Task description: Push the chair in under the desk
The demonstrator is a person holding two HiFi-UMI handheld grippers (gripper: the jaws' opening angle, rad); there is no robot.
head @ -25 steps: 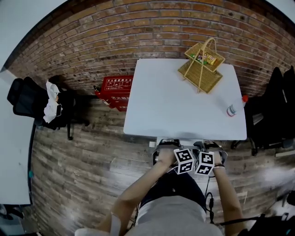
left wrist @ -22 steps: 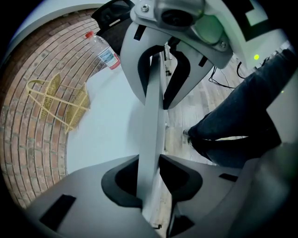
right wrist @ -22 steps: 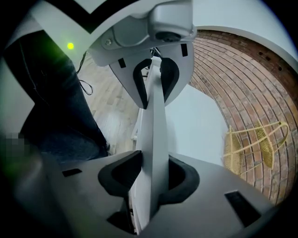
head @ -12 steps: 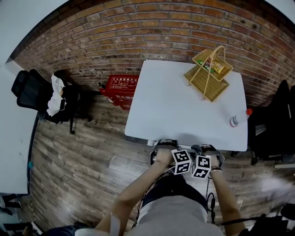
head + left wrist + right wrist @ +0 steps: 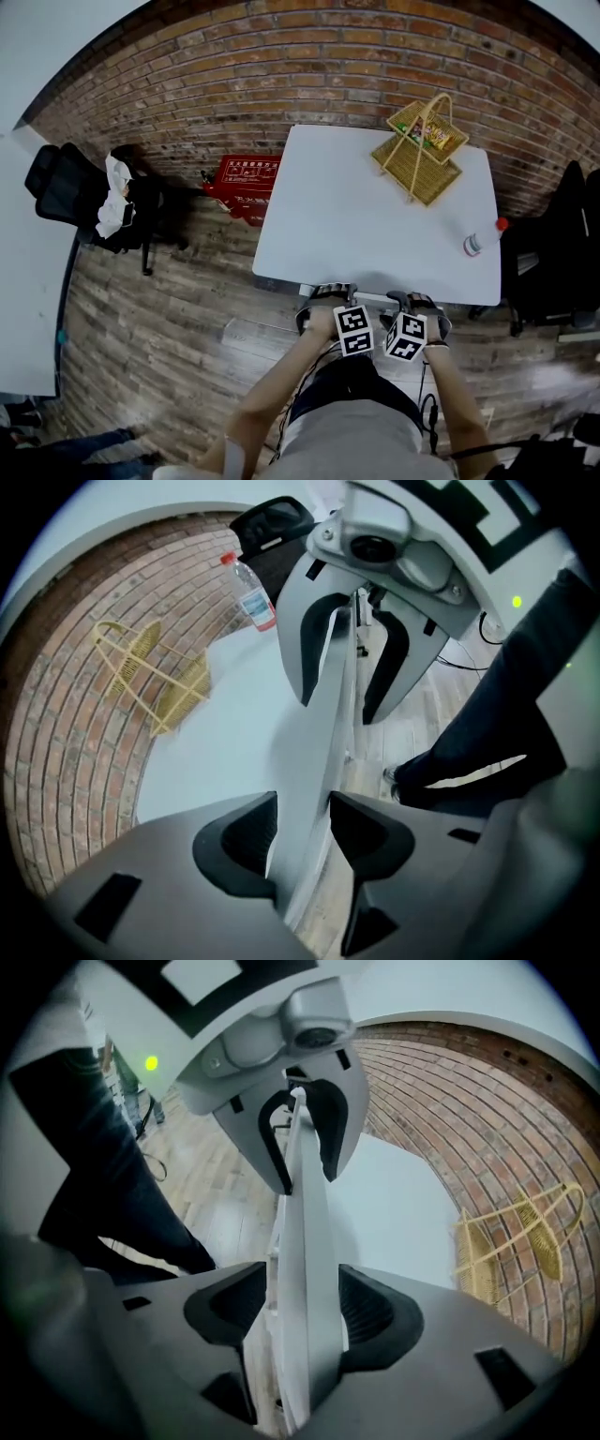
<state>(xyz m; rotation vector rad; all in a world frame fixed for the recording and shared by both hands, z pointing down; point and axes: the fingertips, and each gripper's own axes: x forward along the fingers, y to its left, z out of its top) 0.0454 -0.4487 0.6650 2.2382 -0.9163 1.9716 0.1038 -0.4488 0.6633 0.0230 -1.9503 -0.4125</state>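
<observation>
1. Brick wall (image 5: 281, 75), across the far side. Wooden floor (image 5: 169, 328) below it.
2. Table (image 5: 356, 216), white top, far edge against the wall.
3. Chair (image 5: 302, 1232), white. Only the thin top edge of its back shows, running along just beside the table's near edge. Its seat is out of sight.
4. Black office chair (image 5: 70, 197), on the floor well left of the table, with a white cloth (image 5: 114, 192) draped over it. A second dark chair (image 5: 553, 253) stands just right of the table.
5. Red crate (image 5: 246, 183), on the floor by the wall, at the table's far left corner. White lettering on its side; contents cannot be seen.
6. Wicker basket (image 5: 412, 171), with a tall hoop handle, on the table's far right corner. It holds coloured packets (image 5: 429, 134).
7. Left hand-held gripper (image 5: 298, 829), pointing steeply down. Its jaws have just been opening and stand wide, straddling the chair's back edge without pressing it.
8. Right hand-held gripper (image 5: 298, 1305), just beside the left one and further along the same edge. Its jaws have also just been opening, with the edge between the pads and no grip on it.
9. Clear bottle (image 5: 480, 240), red cap, lying on its side at the table's right edge. Its fill cannot be told.
</observation>
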